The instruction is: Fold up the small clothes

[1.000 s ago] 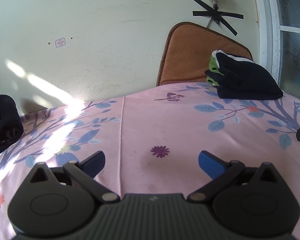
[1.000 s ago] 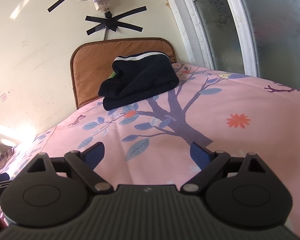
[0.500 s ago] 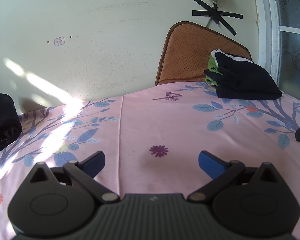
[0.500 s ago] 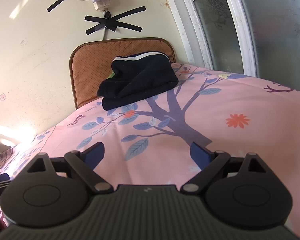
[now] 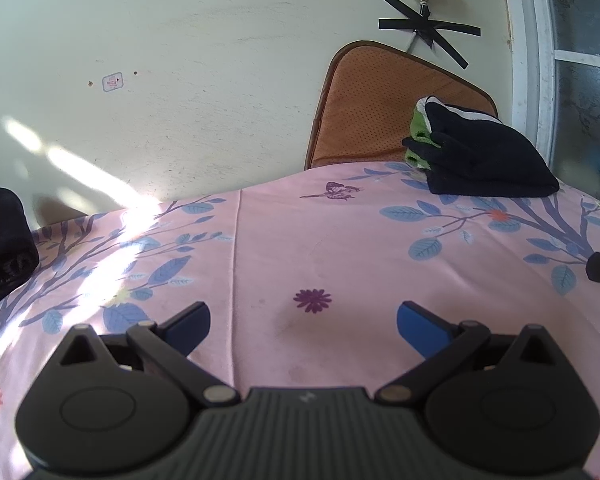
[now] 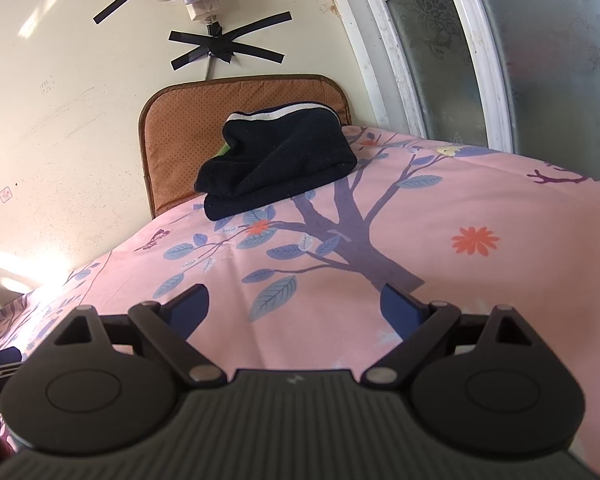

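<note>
While both tools hang low over the pink floral bedsheet (image 5: 340, 248), the left gripper (image 5: 303, 318) has its blue-tipped jaws spread wide with nothing between them but a purple printed flower (image 5: 312, 301); the right gripper (image 6: 296, 304) is likewise spread wide and holds nothing, poised over the printed tree trunk (image 6: 356, 236); a folded dark garment stack (image 6: 276, 164) with a white stripe and a bit of green beneath sits at the far edge of the bed, against an orange-brown cushion (image 6: 180, 128) leaning on the wall; another dark cloth (image 5: 4, 236) lies at the bed's left edge.
</note>
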Demonstrator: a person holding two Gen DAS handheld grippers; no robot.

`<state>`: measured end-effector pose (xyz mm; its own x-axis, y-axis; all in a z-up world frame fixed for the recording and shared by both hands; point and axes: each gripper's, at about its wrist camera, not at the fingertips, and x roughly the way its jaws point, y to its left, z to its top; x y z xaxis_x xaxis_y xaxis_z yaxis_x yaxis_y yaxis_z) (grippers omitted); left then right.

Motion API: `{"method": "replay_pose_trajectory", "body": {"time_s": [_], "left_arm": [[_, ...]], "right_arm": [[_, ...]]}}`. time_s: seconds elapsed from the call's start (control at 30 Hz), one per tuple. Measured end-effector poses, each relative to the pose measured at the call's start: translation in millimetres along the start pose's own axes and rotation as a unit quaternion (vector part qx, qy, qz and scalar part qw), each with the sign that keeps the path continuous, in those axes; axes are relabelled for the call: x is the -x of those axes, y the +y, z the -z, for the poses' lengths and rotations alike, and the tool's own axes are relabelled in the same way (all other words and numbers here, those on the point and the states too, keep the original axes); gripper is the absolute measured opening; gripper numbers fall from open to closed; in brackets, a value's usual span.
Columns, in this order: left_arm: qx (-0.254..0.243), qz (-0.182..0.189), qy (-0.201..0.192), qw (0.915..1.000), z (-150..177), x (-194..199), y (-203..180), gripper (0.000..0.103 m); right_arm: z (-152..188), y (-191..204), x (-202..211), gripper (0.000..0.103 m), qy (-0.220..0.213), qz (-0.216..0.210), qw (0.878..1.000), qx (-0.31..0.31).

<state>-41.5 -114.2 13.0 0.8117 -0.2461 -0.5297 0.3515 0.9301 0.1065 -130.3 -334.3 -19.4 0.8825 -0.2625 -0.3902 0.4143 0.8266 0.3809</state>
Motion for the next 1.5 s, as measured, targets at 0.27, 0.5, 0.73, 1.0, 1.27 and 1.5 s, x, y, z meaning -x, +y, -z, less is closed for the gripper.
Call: {"method": "replay_pose_trajectory", "body": {"time_s": [0.27, 0.5, 0.73, 1.0, 1.27, 1.5], "left_arm": [[-0.001, 0.001, 0.001, 1.0000, -0.2, -0.3, -0.1, 0.103], [-0.002, -0.002, 0.007, 1.0000, 0.0, -1.4, -1.2, 0.103], [-0.001, -0.005, 0.003, 1.0000, 0.2, 1.3, 0.6, 0.103], [0.013, -0.006, 0.008, 0.9999, -0.3, -0.4, 6.2, 0.103], [-0.002, -0.011, -0.003, 0.9999, 0.2, 4.0, 2.3, 0.103], [-0.003, -0.004, -0.002, 1.0000, 0.5, 4.7, 4.2, 0.103]], "right_arm": [[-0.7, -0.3, -0.5, 0.095, 0.000, -0.001, 1.000, 0.000], [-1.5, -0.7, -1.0, 0.095, 0.001, -0.001, 1.000, 0.001], [-1.9, -0.7, -0.9, 0.095, 0.001, -0.001, 1.000, 0.000], [-1.4, 0.0, -0.3, 0.095, 0.001, -0.001, 1.000, 0.000], [0.3, -0.9, -1.2, 0.095, 0.003, -0.001, 1.000, -0.001], [-0.1, -1.1, -0.7, 0.095, 0.002, -0.001, 1.000, -0.001]]}}
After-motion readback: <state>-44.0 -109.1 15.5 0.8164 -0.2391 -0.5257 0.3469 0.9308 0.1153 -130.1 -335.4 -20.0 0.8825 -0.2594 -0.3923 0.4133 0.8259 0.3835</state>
